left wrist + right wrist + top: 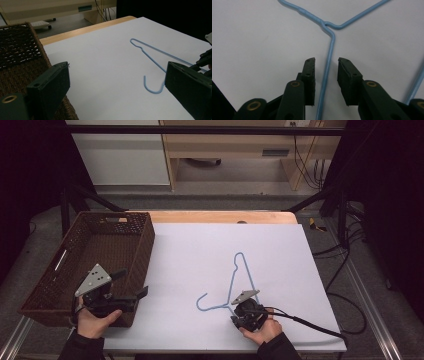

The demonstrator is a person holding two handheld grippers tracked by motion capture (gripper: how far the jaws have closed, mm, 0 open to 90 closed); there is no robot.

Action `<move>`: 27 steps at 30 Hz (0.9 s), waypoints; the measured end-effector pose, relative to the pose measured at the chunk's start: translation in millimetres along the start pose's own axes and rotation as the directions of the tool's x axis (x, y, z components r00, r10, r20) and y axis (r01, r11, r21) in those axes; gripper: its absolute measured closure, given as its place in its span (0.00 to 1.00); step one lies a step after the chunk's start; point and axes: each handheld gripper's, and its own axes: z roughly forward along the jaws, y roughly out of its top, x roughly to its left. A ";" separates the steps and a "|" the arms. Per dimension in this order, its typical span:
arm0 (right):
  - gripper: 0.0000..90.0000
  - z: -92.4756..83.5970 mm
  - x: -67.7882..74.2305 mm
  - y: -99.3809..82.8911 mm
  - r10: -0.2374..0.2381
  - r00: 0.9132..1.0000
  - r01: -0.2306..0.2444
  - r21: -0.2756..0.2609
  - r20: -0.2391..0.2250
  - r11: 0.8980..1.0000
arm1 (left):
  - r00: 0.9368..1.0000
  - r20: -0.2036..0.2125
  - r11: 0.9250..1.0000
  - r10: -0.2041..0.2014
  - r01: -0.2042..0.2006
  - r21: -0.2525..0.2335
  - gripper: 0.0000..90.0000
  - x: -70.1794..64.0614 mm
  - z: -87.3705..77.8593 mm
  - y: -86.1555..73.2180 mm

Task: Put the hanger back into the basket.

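A light-blue wire hanger (234, 277) lies flat on the white table top (200, 245), with its hook toward the near left. My right gripper (239, 309) is down at the hanger's neck. In the right gripper view its jaws straddle one wire arm (331, 47) just below the twisted junction. There is a gap on each side of the wire, and neither pad (309, 75) presses on it. My left gripper (132, 284) is held beside the basket, wide open and empty. The left gripper view looks between the left gripper's (117, 82) jaws at the hanger's hook (153, 92).
A dark brown wicker basket (145, 245) stands at the left of the table, and its wall (20, 50) is close to my left gripper. A black cable (310, 325) trails right from my right gripper. Shelving and cables stand beyond the far edge.
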 end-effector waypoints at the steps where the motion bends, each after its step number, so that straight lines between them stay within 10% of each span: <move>1: 0.81 0.6 0.0 0.0 0.001 1.000 -0.001 0.002 -0.003 1.000 | 1.000 0.001 1.000 0.000 0.000 0.001 0.06 -0.2 0.2 -0.1; 27: 0.97 -0.9 -0.5 1.9 0.144 0.990 -0.144 0.037 0.013 0.989 | 0.999 0.024 1.000 0.027 -0.027 0.008 0.07 -12.9 6.1 1.0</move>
